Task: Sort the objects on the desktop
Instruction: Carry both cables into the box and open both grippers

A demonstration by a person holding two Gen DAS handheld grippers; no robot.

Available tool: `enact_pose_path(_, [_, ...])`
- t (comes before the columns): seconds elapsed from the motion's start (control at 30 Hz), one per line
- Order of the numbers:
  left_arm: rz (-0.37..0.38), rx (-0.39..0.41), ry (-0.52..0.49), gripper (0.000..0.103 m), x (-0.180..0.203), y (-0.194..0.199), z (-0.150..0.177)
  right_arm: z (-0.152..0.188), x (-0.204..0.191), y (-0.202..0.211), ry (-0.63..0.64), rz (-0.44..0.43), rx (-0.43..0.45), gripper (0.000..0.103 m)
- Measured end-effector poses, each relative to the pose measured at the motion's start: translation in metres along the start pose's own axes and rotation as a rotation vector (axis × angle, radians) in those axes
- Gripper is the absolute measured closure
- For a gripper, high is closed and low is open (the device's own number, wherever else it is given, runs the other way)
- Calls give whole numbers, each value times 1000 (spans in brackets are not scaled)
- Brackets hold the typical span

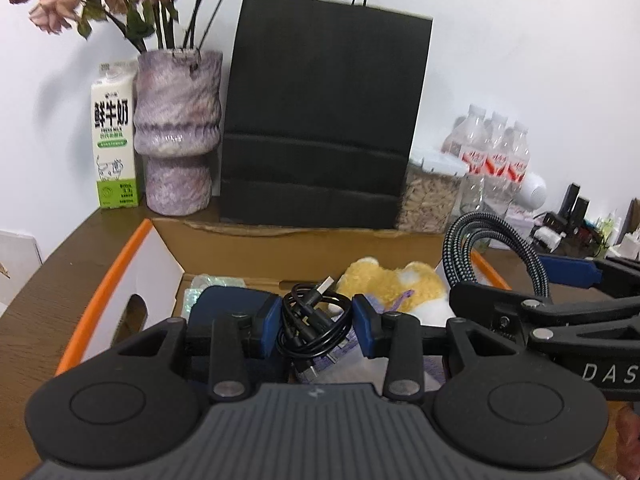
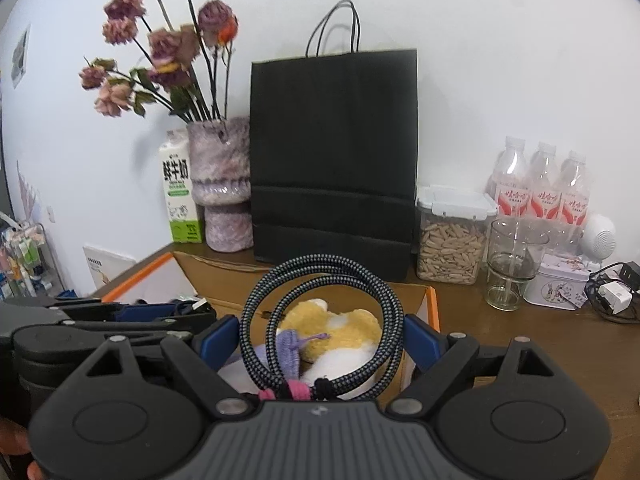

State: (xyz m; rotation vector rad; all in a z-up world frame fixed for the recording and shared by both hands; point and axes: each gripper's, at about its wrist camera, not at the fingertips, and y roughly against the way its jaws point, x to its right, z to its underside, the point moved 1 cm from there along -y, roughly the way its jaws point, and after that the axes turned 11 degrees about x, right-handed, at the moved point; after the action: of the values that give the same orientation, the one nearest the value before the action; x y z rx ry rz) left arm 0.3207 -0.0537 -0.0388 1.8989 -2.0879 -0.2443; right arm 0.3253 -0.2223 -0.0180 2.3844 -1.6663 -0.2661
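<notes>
Between the blue pads of the left claw sits a small coil of thin black USB cable, and the pads are clenched on it from both sides. Just below and beyond this claw lies an open cardboard box with orange-edged flaps, holding a yellow and white plush toy and a dark blue pouch.

Close on that claw's right comes the right claw, spread wide yet grasping a bigger loop of braided grey-and-black cable; the loop presses against both blue pads and stands up above them, bound at its base by a pink and black tie. Under this claw, inside the same box, I see the plush toy and a lilac knitted piece.

Ahead of both claws, at the back of the brown counter, stands a black paper bag. To its left are a purple vase of dried roses and a milk carton; to its right a lidded jar of seeds, a glass tumbler, three water bottles and a small printed tin.
</notes>
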Motion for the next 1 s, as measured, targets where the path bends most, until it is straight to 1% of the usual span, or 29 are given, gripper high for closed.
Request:
enact_pose_path(0.13, [-6, -37, -8, 64, -2, -8, 7, 6, 0, -9, 1, 1, -25, 16])
enact_pose_path(0.3, [-19, -29, -18, 63, -2, -5, 6, 7, 0, -8, -15, -3, -27, 16])
enact_pose_path(0.37, [-28, -19, -19, 55, -3, -3, 4, 5, 1, -6, -32, -18, -22, 15])
enact_pose_path(0.4, [-32, -12, -17, 46, -4, -1, 3, 4, 1, -5, -36, -19, -17, 13])
enact_pose_path(0.43, [-40, -2, -16, 31, -5, 1, 2, 2, 1, -3, -39, -14, -11, 7])
enact_pose_path(0.47, [-52, 6, -15, 21, -6, 2, 0, 1, 2, -1, -41, -10, -2, 1])
enact_pose_path(0.5, [-70, 12, -17, 5, -7, 3, -2, -1, 3, 1, -45, -6, 8, 0])
enact_pose_path(0.53, [-87, 23, -22, 0, -8, 4, -3, -2, 5, 3, -50, -4, 12, 0])
enact_pose_path(0.67, [-86, 34, -2, 0, -11, 8, -6, -6, 6, 7, -57, -10, 14, 0])
enact_pose_path(1.0, [-93, 48, -2, 0, -14, 13, -9, -6, 0, 10, -30, -9, 10, 0])
